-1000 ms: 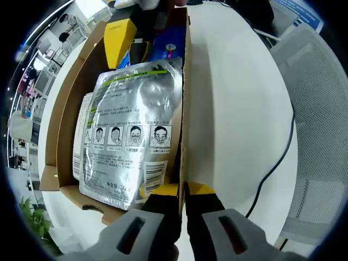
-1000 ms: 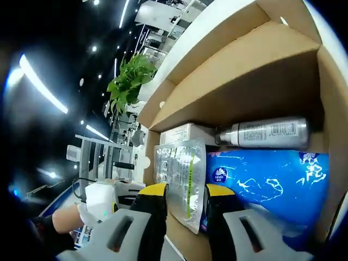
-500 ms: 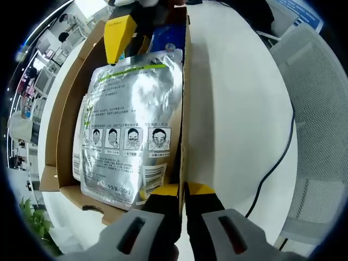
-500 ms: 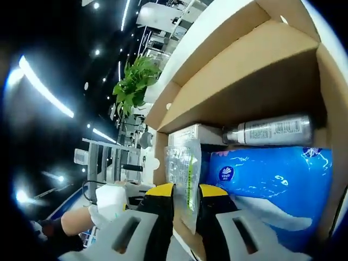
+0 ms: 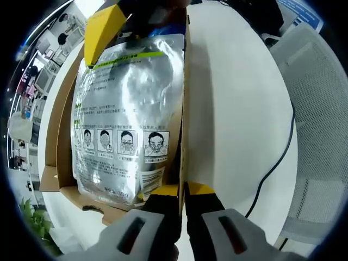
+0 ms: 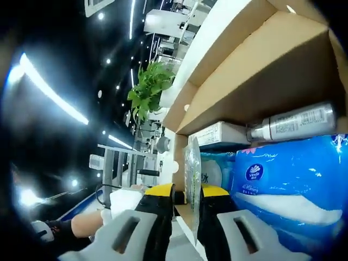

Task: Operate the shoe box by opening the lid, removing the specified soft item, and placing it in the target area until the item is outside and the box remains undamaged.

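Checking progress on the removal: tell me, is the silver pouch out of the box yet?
Partly. The right gripper pinches the silver pouch's edge and tilts it up, but its lower end sits inside the box.

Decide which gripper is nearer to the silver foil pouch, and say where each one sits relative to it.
The right. The right gripper is clamped on the silver foil pouch at its top edge, lifting it. The left gripper is shut on the cardboard box wall, beside the pouch's lower corner.
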`<state>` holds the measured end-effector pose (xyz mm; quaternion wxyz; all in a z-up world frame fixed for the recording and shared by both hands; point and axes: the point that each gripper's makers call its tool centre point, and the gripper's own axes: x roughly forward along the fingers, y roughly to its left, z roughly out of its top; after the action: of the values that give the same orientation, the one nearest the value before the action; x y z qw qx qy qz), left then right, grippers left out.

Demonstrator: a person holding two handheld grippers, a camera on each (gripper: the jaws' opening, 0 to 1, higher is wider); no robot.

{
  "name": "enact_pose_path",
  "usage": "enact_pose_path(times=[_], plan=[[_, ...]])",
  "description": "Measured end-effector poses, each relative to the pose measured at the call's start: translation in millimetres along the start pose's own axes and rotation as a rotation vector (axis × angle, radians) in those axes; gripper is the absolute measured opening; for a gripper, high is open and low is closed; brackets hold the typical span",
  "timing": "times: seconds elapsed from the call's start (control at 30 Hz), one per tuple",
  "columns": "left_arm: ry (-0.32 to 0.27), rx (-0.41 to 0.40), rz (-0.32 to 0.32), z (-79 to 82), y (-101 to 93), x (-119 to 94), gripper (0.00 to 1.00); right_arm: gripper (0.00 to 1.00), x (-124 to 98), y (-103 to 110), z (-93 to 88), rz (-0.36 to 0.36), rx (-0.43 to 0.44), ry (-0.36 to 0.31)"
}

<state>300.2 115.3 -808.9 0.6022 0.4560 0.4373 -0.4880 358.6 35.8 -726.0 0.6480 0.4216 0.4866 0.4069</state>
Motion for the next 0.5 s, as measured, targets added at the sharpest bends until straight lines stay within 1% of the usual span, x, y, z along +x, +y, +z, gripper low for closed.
enact_pose_path(times=[0.07,0.2,0.27,0.33,0.4,0.47,0.5], plan=[[0.002,-0.001,-0.002,0.0,0.0,0.1,0.01,0.12,0.6,-0.4,0.4,0.003,0.006,-0.003],[0.003,0.000,-0.003,0.1,0.0,0.5,0.01,0.12,3.3,-3.0,0.2,-0.006,0.002,-0.005],[0.002,0.000,-0.003,0.1,0.0,0.8,0.01,0.13,6.5,-2.5,-1.3,-0.010,-0.017,-0.005],[0.002,-0.001,-0.003,0.1,-0.2,0.5,0.01,0.11,8.8,-0.7,-2.8,-0.009,-0.029,-0.005],[0.002,0.001,-0.002,0.1,-0.5,0.5,0.01,0.07,8.7,-4.7,-2.8,-0.026,-0.034,-0.004],[0.002,0.002,-0.001,-0.1,-0.5,0.5,0.01,0.07,8.5,-7.2,-1.1,-0.029,-0.025,-0.003],[0.001,0.002,-0.001,-0.1,-0.5,0.6,0.01,0.06,8.5,-4.7,-3.7,-0.028,-0.026,-0.005]])
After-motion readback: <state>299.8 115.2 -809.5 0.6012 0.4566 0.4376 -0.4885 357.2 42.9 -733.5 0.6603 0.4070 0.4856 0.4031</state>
